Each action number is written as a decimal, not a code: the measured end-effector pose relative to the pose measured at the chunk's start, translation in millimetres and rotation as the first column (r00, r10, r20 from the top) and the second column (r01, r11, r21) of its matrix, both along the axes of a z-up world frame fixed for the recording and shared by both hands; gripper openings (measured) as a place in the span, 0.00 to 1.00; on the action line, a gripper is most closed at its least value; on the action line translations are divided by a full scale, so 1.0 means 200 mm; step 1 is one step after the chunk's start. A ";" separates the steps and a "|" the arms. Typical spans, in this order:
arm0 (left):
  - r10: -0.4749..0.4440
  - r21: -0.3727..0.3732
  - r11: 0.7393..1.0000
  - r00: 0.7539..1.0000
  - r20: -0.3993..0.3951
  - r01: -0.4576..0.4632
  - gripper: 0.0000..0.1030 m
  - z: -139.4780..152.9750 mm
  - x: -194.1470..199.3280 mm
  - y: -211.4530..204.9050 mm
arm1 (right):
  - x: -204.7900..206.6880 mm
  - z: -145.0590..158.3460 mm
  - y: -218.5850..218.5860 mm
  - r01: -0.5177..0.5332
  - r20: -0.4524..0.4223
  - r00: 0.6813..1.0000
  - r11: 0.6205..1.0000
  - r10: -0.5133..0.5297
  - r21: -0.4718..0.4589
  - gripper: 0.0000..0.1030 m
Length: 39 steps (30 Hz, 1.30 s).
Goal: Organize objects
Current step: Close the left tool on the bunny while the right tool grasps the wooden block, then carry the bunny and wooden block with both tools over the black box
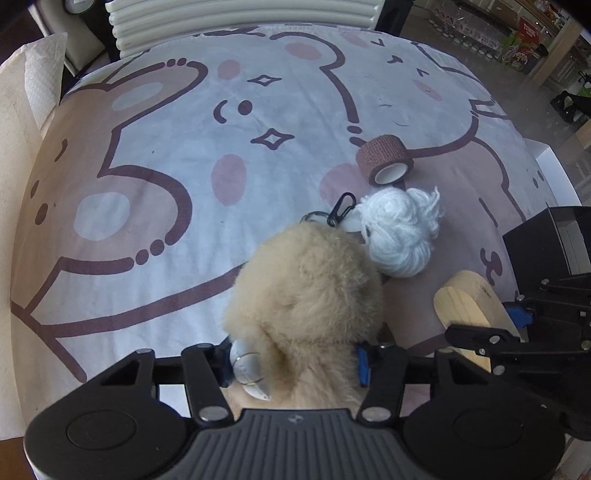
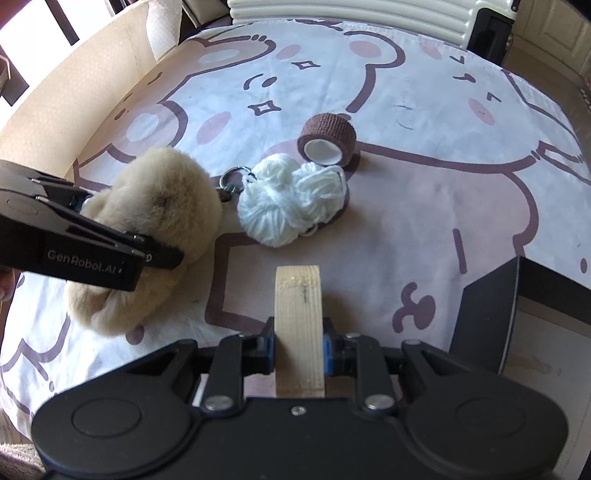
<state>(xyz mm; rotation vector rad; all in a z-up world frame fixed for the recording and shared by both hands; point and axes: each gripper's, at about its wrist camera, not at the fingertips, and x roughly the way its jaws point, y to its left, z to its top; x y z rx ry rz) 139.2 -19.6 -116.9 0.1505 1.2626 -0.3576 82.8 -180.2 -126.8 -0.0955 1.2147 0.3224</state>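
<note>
Both grippers hold loads: left gripper plush, right gripper wooden block; blanket beyond open

pale cloth with brown cartoon bears spread over the table — daylight bright across it. ribbed cream panel behind the far edge, cardboard wall along the left, shelves of packaged goods far right — glossy floor below.
</note>
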 end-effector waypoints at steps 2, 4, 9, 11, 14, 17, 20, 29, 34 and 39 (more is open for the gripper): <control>0.009 0.004 1.000 1.000 0.002 -0.009 0.52 0.01 -0.01 0.00 | 0.00 0.00 0.00 0.001 0.002 1.000 1.000 -0.001 0.000 0.23; 0.017 0.010 1.000 1.000 0.007 -0.017 0.51 0.02 -0.02 -0.01 | 0.00 0.01 0.00 0.004 0.008 1.000 1.000 -0.004 0.000 0.23; 0.034 0.053 0.998 0.999 0.032 -0.036 0.50 0.06 -0.07 -0.03 | -0.02 0.06 0.00 0.024 0.032 0.999 1.000 -0.024 0.004 0.23; 0.048 0.052 0.997 0.998 0.039 -0.050 0.49 0.08 -0.09 -0.03 | -0.03 0.08 0.00 0.029 0.043 0.999 1.000 -0.029 0.005 0.23; 0.081 0.026 0.996 0.996 0.044 -0.082 0.49 0.13 -0.11 -0.01 | -0.05 0.12 -0.01 0.039 0.058 0.998 0.999 -0.039 0.003 0.23; 0.091 0.019 0.996 0.994 0.057 -0.093 0.49 0.17 -0.15 -0.02 | -0.07 0.16 -0.02 0.052 0.071 0.996 0.999 -0.052 0.005 0.23; 0.105 0.012 0.994 0.992 0.072 -0.106 0.49 0.22 -0.18 -0.01 | -0.10 0.19 -0.03 0.066 0.085 0.994 0.998 -0.066 0.003 0.23; 0.161 -0.019 0.987 0.979 0.126 -0.159 0.49 0.37 -0.28 -0.03 | -0.22 0.34 -0.07 0.114 0.126 0.985 0.993 -0.117 0.031 0.23; 0.186 -0.021 0.983 0.974 0.131 -0.185 0.49 0.42 -0.35 -0.06 | -0.28 0.41 -0.11 0.141 0.141 0.980 0.989 -0.144 0.034 0.23; 0.191 -0.043 0.982 0.974 0.126 -0.187 0.49 0.46 -0.43 -0.08 | -0.35 0.44 -0.15 0.172 0.142 0.974 0.984 -0.176 0.037 0.23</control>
